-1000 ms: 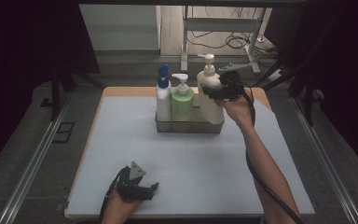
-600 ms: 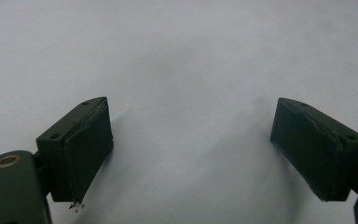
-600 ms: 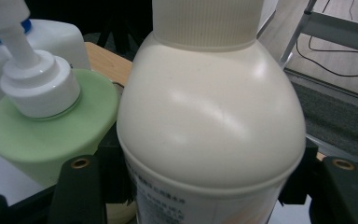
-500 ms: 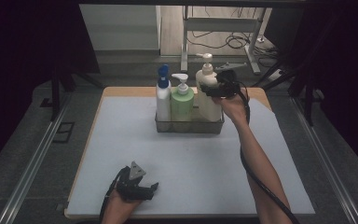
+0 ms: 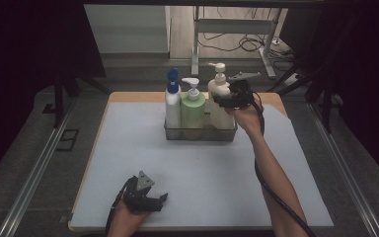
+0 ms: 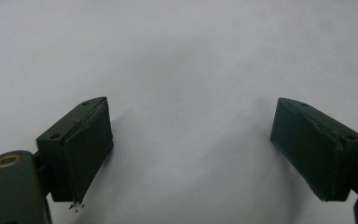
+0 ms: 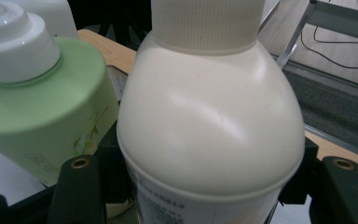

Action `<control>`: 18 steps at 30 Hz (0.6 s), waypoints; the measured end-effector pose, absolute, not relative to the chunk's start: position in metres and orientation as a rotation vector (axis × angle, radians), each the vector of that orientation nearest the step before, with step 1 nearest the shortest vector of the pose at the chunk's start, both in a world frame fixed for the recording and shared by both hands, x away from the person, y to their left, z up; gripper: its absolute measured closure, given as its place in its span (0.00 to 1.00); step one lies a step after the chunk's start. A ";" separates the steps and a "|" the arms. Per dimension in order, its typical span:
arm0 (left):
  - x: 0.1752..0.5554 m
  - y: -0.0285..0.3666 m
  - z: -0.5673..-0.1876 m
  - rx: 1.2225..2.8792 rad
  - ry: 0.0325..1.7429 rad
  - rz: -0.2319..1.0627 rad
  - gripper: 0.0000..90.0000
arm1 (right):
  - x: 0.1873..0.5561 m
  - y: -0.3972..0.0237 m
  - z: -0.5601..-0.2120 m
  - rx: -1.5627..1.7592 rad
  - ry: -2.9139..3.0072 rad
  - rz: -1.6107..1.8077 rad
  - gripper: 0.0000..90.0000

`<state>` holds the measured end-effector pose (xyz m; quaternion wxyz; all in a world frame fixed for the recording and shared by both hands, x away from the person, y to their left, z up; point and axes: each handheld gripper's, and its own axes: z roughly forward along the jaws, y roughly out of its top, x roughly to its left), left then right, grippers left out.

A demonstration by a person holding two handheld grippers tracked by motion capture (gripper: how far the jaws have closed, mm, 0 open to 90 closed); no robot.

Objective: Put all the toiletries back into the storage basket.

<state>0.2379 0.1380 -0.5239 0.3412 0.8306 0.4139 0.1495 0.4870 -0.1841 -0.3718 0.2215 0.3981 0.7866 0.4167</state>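
At the near left of the pale grey tabletop point(image 5: 128, 148) we see the left claw point(image 5: 148, 200) resting low by the near edge, and in its own view its two black jaws stand wide apart over bare surface with nothing between them; it lies well apart from the bottles. Moving right to the far middle, a clear rectangular plastic caddy point(image 5: 201, 133) holds three pump bottles standing upright in a row: a slim white bottle with a blue pump top point(image 5: 172, 101) at its left end, a squat pale green bottle with a white pump point(image 5: 193, 106) in the middle, and a rounded cream-white bottle with a white pump point(image 5: 218, 89) at the right end. The right claw point(image 5: 233, 98) is at that last bottle, coming in from its right side. In the right gripper view the cream-white bottle point(image 7: 209, 116) stands with its long axis vertical, directly ahead, its shoulder between the jaws, which sit on either side of its body; we cannot tell whether they already press on it. The green bottle point(image 7: 46, 102) stands just beside it. We judge the right hand far the nearer one, and any lift should go straight up, clear of the caddy wall.
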 end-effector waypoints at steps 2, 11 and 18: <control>0.238 0.138 -0.524 2.160 1.077 0.389 0.14 | 0.487 -0.185 -0.372 1.104 2.180 1.151 0.41; 0.238 0.138 -0.524 2.161 1.077 0.390 0.14 | 0.481 -0.189 -0.380 1.100 2.215 1.138 0.41; 0.238 0.138 -0.524 2.160 1.077 0.389 0.14 | 0.476 -0.189 -0.386 1.088 2.240 1.117 0.41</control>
